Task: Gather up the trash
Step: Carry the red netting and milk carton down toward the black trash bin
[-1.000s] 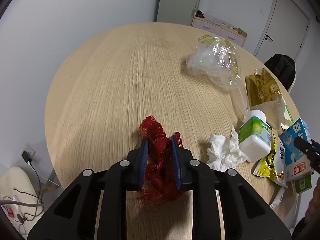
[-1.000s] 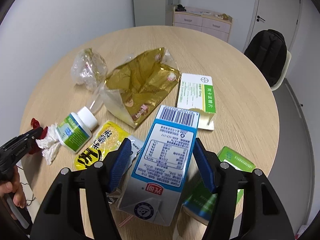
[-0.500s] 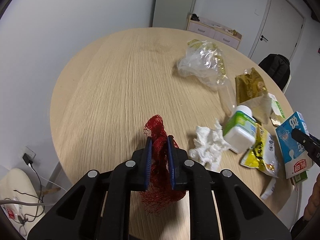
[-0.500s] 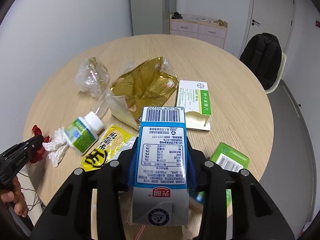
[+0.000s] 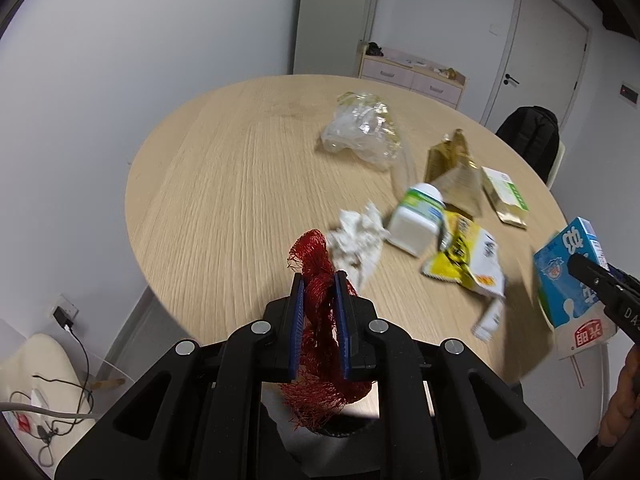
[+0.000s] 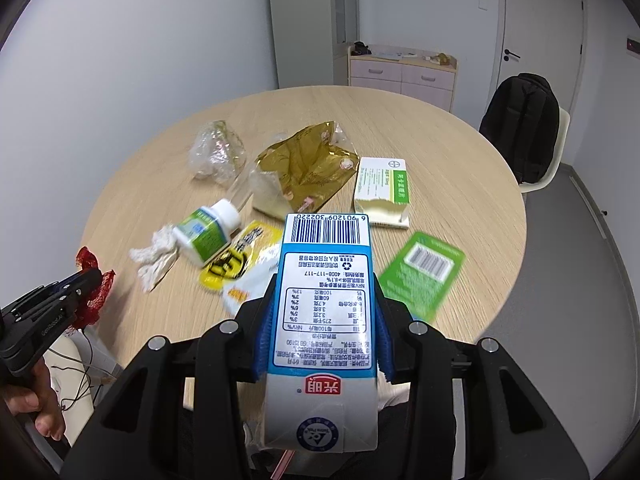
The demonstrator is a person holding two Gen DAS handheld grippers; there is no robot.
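Observation:
My left gripper (image 5: 319, 280) is shut on a red mesh net (image 5: 316, 256), which hangs bunched between the blue pads above the table's near edge. My right gripper (image 6: 326, 280) is shut on a blue and white milk carton (image 6: 326, 264), held clear of the round wooden table (image 6: 440, 152). The left wrist view shows that carton (image 5: 560, 280) at the right edge. On the table lie a crumpled tissue (image 5: 358, 236), a white bottle with a green label (image 5: 416, 216), a yellow packet (image 5: 464, 256), a gold foil bag (image 5: 456, 168), a clear plastic bag (image 5: 360, 128) and a medicine box (image 6: 382, 188).
A green carton (image 6: 424, 272) lies flat near the table's right front edge. Behind the table a chair carries a black backpack (image 6: 520, 128), and pink drawers (image 6: 400, 72) stand by the wall. Cables and a wall socket (image 5: 64, 312) are low on the left.
The right jaws closed onto the milk carton and lifted it. The left jaws tightened on the red net. Both grippers drew back and up from the table.

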